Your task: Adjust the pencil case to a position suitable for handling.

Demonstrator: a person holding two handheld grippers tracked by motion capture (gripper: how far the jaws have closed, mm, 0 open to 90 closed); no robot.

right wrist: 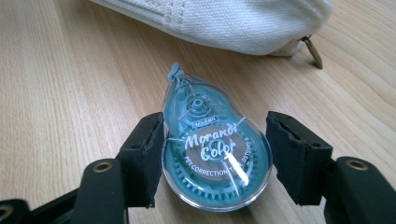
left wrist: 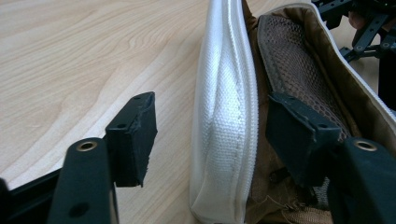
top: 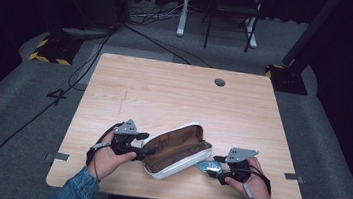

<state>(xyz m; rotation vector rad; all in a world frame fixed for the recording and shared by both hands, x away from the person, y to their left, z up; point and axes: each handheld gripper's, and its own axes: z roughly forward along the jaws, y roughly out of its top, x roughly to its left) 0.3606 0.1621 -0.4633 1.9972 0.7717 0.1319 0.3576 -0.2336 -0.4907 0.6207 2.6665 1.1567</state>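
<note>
Here the left gripper point(left wrist: 210, 140) stands spread astride the near wall of the open white pencil case point(left wrist: 226, 116), seemingly to steady it; the right gripper point(right wrist: 215, 158), also spread, brackets a teal correction tape dispenser point(right wrist: 210, 154) lying just beside the case, likely bound inside.

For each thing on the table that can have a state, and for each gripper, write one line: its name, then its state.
Pencil case: unzipped, lying open, brown lining showing.
Correction tape: flat on the table, outside the case, not lifted.
Left gripper: open, fingers straddling the case's white wall.
Right gripper: open, one finger at each side of the tape, not clamped.
</note>
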